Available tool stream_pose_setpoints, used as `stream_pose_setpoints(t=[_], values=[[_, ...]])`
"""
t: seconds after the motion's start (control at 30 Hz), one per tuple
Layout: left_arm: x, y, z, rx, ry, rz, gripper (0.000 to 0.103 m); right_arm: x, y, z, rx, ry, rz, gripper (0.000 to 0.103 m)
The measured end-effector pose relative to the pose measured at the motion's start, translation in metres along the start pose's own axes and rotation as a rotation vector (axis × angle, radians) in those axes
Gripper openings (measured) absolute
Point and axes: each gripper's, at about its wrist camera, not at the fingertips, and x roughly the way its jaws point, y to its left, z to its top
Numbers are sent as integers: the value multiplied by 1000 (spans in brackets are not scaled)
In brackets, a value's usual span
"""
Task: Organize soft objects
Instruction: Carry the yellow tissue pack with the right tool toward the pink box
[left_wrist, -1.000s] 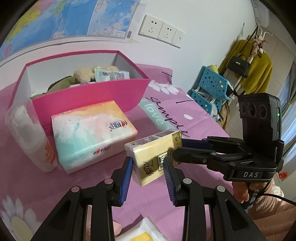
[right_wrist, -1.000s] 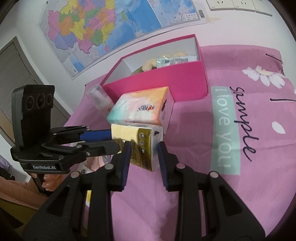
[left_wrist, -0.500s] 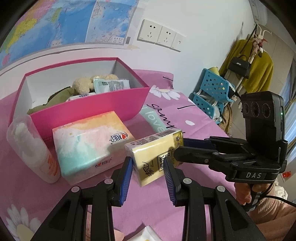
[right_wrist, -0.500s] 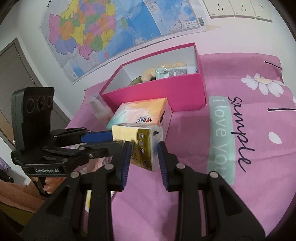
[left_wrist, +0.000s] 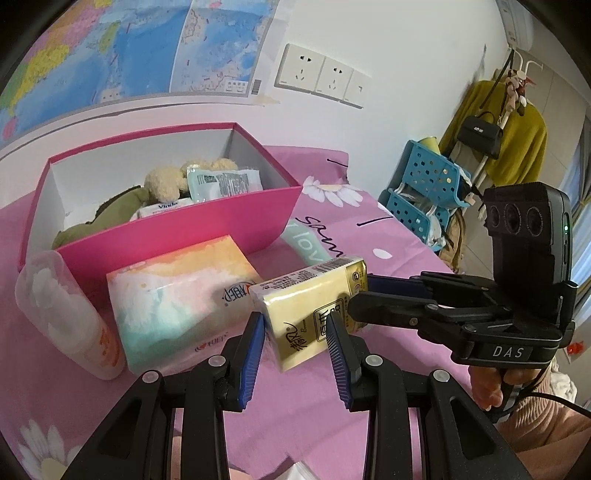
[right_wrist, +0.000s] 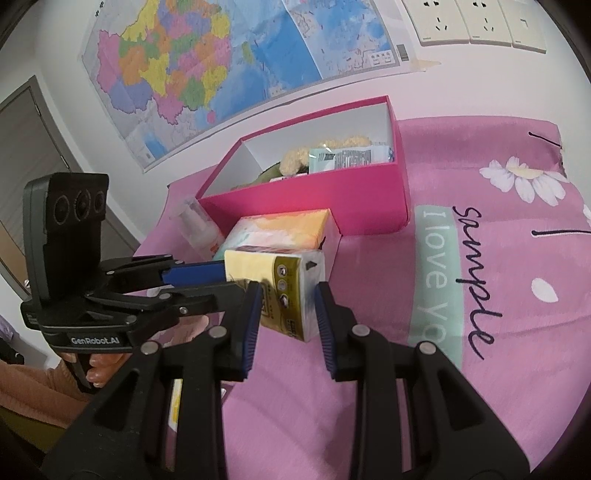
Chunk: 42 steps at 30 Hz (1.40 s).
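Pink box (left_wrist: 192, 229) holding plush toy (left_wrist: 166, 181), packets, both grippers' fingers clamped on yellow tissue pack (left_wrist: 310, 306)

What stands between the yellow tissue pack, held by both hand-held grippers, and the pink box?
The pastel tissue pack lies on the cloth between the yellow tissue pack and the pink box; its near wall must be cleared too.

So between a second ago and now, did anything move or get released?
The yellow tissue pack rose slightly off the cloth, clamped by the left gripper and right gripper. Nothing was released. The pink box and pastel tissue pack kept their places.
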Motion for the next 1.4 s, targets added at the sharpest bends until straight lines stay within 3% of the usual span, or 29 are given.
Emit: stream_pose_setpoints(t=[1.4], values=[[-3,3,23,8,-40,33,33,8,-7,28,-1,-40,0,33]])
